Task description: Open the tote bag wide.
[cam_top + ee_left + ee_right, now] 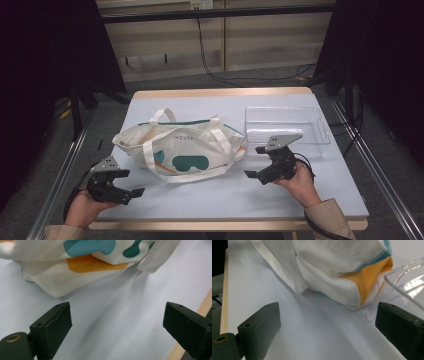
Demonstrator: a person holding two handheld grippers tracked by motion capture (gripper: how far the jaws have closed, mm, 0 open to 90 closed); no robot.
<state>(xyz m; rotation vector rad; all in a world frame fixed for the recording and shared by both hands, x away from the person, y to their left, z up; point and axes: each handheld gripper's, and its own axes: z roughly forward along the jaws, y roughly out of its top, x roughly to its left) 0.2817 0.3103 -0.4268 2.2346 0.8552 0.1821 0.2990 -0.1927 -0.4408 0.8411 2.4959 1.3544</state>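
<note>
Black jaws spread wide on both: your left gripper (131, 183) and right gripper (256, 162) hold nothing, flanking the canvas tote bag (182, 146) at table centre. Close in on its 2 handles squarely. Clear plastic bin (320, 129) touches the bag's right end. Pale blue tabletop (220, 197), dim room, cables behind.

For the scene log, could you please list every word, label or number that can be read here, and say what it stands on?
Small dark lettering on the front of the cream tote bag, above its green print in the high view: a short word in capitals, too small and blurred to read with certainty.
The clear plastic tray: no readable text.
</note>
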